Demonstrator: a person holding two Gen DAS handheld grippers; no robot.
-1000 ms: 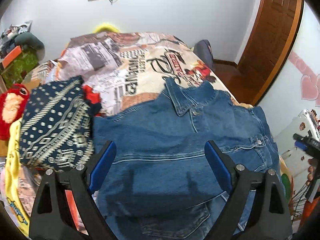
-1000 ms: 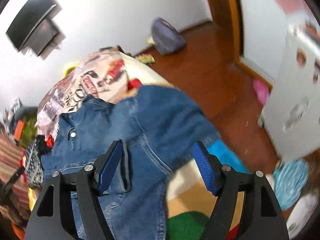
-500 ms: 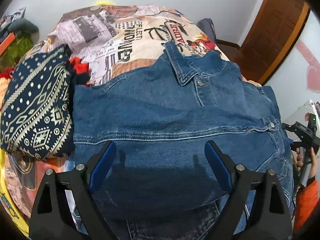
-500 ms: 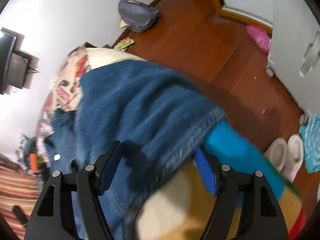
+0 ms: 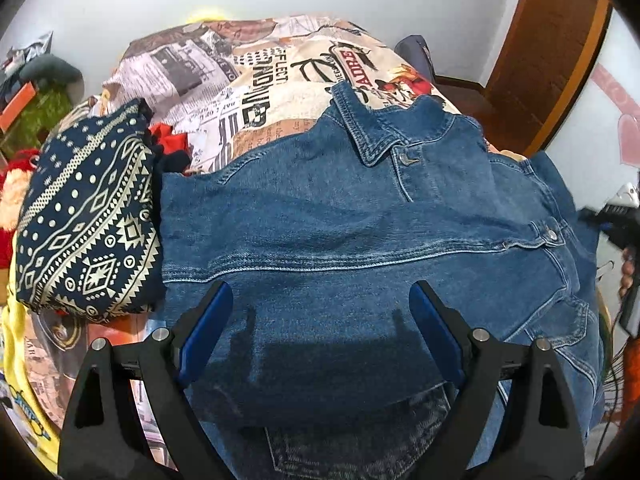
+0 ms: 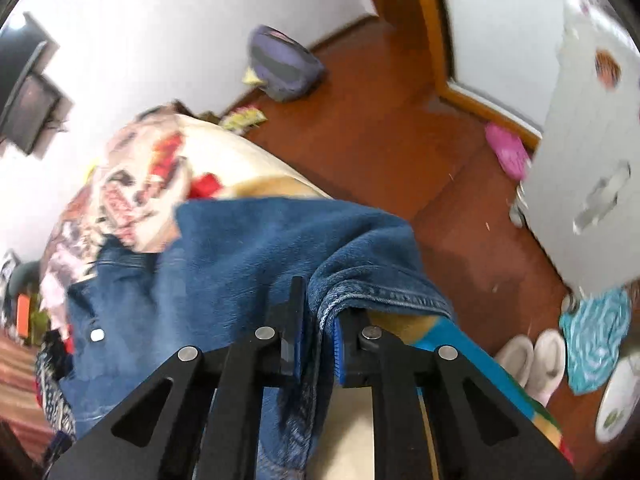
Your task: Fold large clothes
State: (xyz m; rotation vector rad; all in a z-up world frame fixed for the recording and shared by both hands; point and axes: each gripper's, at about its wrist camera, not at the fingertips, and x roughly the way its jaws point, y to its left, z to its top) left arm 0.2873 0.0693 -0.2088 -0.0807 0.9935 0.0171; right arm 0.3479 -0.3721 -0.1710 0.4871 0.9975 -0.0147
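A blue denim jacket (image 5: 360, 224) lies spread on a bed with a newspaper-print cover (image 5: 256, 72), collar toward the far end. My left gripper (image 5: 320, 312) hovers open just above the jacket's near part, nothing between its blue pads. In the right wrist view the same denim jacket (image 6: 248, 256) drapes over the bed's edge. My right gripper (image 6: 318, 328) is shut on a bunched hem of the jacket, which is pinched between its pads. The right gripper (image 5: 616, 224) also shows at the far right of the left wrist view.
A folded navy patterned garment (image 5: 88, 220) lies left of the jacket, with red cloth (image 5: 172, 140) behind it. Beyond the bed's edge are a wooden floor (image 6: 400, 128), a purple bag (image 6: 284, 64), white slippers (image 6: 532, 360), a teal cloth (image 6: 596, 336) and a white cabinet (image 6: 592, 160).
My right gripper has closed on the jacket's hem at the bed's edge; before, its jaws stood wide over the cloth. My left gripper has sunk closer to the jacket, still open.
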